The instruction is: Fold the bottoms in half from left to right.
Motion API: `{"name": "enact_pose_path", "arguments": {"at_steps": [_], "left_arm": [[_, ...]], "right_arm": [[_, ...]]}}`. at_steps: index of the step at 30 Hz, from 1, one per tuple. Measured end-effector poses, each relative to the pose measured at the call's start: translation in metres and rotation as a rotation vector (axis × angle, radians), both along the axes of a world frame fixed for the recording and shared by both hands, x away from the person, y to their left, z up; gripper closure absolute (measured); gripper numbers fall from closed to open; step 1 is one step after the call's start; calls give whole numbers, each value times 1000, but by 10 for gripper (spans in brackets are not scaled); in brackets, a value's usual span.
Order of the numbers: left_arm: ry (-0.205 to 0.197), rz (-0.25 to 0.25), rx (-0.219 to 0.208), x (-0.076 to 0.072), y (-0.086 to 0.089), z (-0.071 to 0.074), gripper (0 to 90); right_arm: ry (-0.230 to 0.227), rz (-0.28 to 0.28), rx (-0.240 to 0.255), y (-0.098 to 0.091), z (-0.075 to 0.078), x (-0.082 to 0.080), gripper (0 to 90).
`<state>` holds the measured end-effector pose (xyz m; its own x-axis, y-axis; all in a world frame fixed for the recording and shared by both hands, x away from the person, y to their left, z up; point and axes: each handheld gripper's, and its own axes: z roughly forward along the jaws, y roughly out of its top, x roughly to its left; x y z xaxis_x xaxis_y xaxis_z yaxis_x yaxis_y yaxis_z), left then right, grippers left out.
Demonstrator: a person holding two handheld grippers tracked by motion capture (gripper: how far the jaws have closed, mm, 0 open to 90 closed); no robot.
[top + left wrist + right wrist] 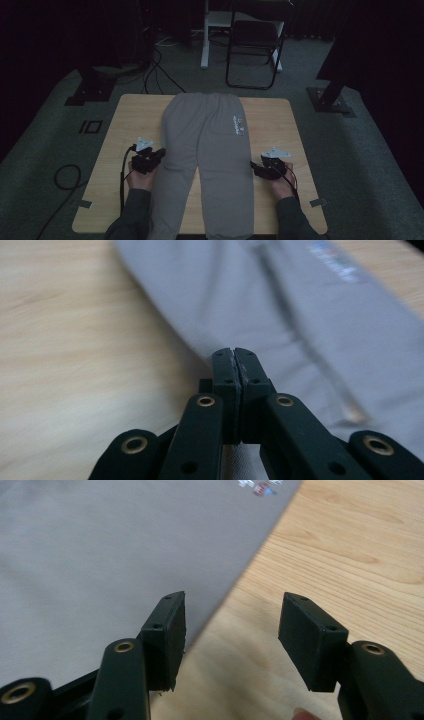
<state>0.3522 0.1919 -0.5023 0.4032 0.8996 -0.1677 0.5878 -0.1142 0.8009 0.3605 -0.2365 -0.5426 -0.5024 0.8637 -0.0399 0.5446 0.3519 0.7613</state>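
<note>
Grey sweatpants (210,150) (small multicoloured logo) on a pale wood-grain table (280,130).

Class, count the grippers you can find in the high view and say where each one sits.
2. The left gripper sits at the outer edge of the grey sweatpants, jaws shut; the right gripper sits at the opposite edge, jaws open.

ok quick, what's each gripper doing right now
left gripper: closed, apparently pinching the grey trousers' edge
right gripper: open, holding nothing, beside the trousers' edge

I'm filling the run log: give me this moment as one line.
left tongs: shut at the grey trousers' edge | right tongs: open, nothing between | trousers: flat on the table
</note>
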Motion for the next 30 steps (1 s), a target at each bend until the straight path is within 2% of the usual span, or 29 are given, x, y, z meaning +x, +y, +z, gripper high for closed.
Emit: {"name": "enact_pose_path", "arguments": {"at_steps": [2,3,5,7,8,9,11,13,15,17,18,20,21,23,24,26,28,30], "left_arm": [[0,0,0,0,0,0,888],[-10,-58,0,5,-23,8,888],[-14,-112,4,8,-44,14,888],[-18,-163,10,10,-66,19,888],[-18,-163,10,10,-66,19,888],[-17,-232,24,12,-96,24,888],[-16,-284,27,13,-121,27,888],[-7,-329,-6,14,-143,32,889],[-3,-377,-62,13,-163,38,891],[-26,-415,-80,8,-183,44,894],[-26,-415,-80,8,-183,44,893],[-13,-480,-115,7,-208,45,893],[-11,-489,-113,7,-214,43,892],[11,-515,-143,11,-220,37,866],[13,-529,-156,12,-219,34,768],[0,-513,-139,13,-210,32,679],[11,-478,-132,16,-195,30,663],[10,-428,-95,20,-177,28,648]], "right_arm": [[3,-9,-6,0,-2,3,448],[3,-9,-6,0,-2,3,449],[11,-29,-38,-2,-8,7,449],[12,-34,-50,-3,-9,8,449],[12,-34,-50,-3,-9,8,449],[13,-44,-47,-4,-11,8,447],[11,-48,-49,-4,-11,7,448],[15,-49,-30,-4,-12,7,450],[26,-53,8,-8,-13,8,449],[31,-51,27,-10,-14,9,449],[28,-49,27,-10,-14,9,449],[29,-49,26,-10,-14,9,449],[30,-50,26,-10,-14,9,449],[30,-52,26,-10,-14,9,449],[30,-53,26,-11,-14,9,449],[33,-62,24,-12,-14,9,449],[34,-84,17,-13,-13,9,461],[20,-110,12,-13,-10,9,463]]}}
